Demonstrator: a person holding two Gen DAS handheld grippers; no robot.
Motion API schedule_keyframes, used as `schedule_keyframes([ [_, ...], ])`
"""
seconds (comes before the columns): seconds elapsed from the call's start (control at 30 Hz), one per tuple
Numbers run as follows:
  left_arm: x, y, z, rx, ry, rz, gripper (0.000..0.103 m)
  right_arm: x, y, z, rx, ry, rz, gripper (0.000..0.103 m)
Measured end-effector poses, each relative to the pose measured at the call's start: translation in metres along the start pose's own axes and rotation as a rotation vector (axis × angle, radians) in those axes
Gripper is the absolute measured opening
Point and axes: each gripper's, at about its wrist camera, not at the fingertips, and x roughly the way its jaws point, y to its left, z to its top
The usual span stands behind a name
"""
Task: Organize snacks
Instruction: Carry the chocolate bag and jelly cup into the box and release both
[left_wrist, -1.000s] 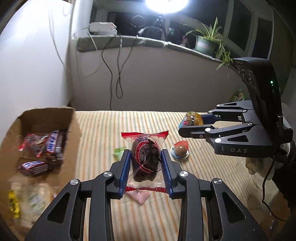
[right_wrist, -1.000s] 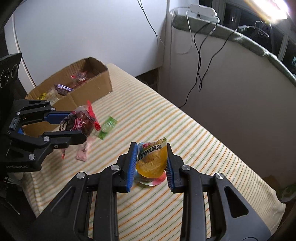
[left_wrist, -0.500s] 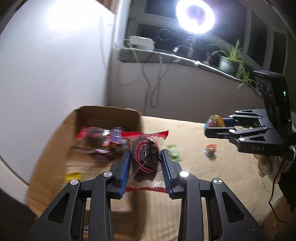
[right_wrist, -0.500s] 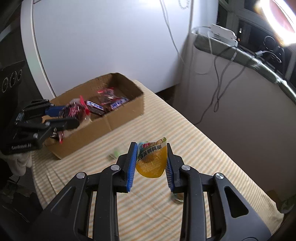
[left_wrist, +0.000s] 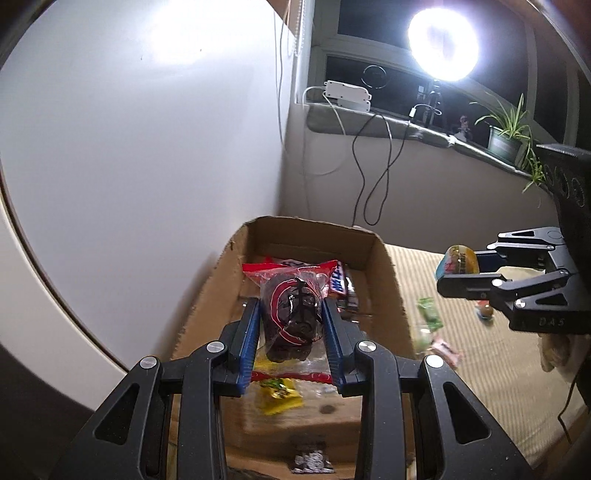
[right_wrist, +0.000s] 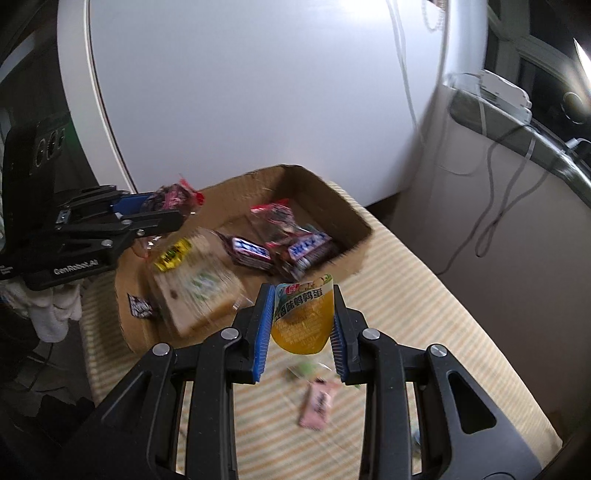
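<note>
Two snacks are in my grip: my left gripper (left_wrist: 291, 325) pinches a clear red-edged packet of dark dried fruit (left_wrist: 293, 314) directly over the open brown cardboard box (left_wrist: 388, 280), positioned, I judge, for dropping among the bars inside, while my right gripper (right_wrist: 301, 325) clamps an orange sealed quail-egg pouch (right_wrist: 303, 317) just outside the box's near wall, waiting above the striped cloth (right_wrist: 424, 295).

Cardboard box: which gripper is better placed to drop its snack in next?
Left. The left gripper holds the dark red-wrapped snack over the cardboard box; the right gripper's orange packet hangs outside it.
</note>
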Motion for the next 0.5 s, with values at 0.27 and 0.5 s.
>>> schedule_keyframes([
  [0.27,0.006,0.009,0.002,-0.005,0.001,0.022,0.031,0.029,0.013,0.02,-0.032,0.016,0.03,0.029],
  [0.5,0.013,0.014,0.002,-0.013,0.01,0.026,0.031,0.052,0.014,0.028,-0.043,0.039,0.048,0.03],
])
